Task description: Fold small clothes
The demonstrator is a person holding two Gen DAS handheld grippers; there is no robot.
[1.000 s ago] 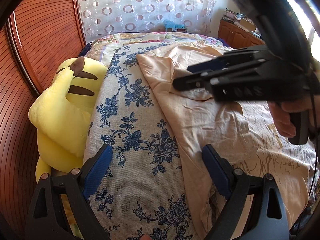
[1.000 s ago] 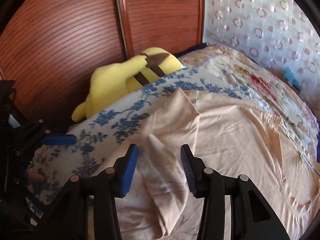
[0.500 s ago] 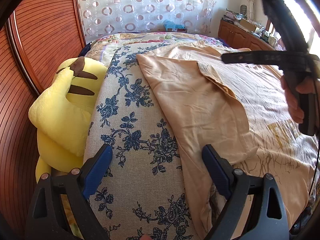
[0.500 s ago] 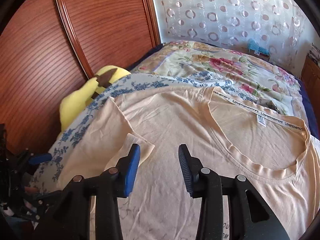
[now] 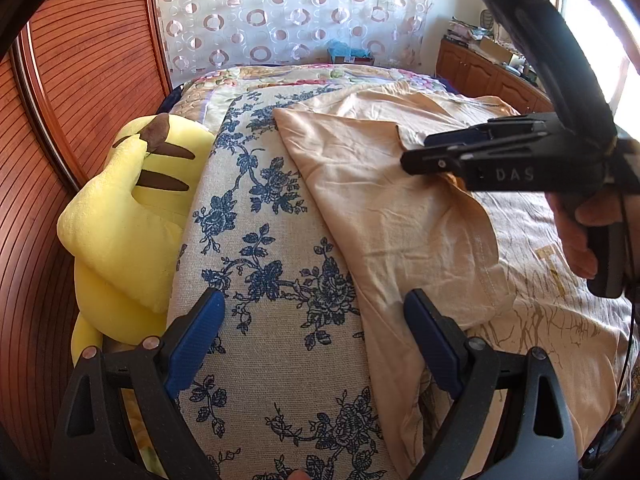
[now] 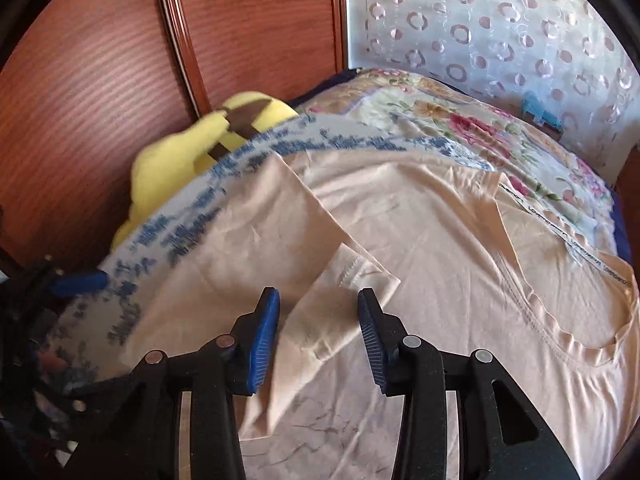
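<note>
From the left wrist view, our left gripper (image 5: 316, 344) hangs with its fingers spread wide and nothing between them, low over the blue-flowered cloth (image 5: 264, 256) on the bed. The peach T-shirt (image 5: 384, 208) lies just beyond the right-hand finger, its side edge running past that fingertip, so we judge this hand is parked there ready to pin or lift that edge. Ahead and to the right, our right gripper (image 5: 416, 156) reaches over the folded-in sleeve (image 5: 436, 136). A yellow plush toy (image 5: 132, 216) sits off the left-hand finger, wedged against the wooden wardrobe (image 5: 80, 80)

From the right wrist view, the right gripper (image 6: 318, 320) has its fingers parted, gripping nothing, and the sleeve (image 6: 352, 280) flap lies straight ahead between the tips. The sleeve is already turned inward onto the body of the shirt, which is probably why we hover here: to smooth or take up that flap. The neckline (image 6: 580, 340) curves away beyond the right-hand finger
</note>
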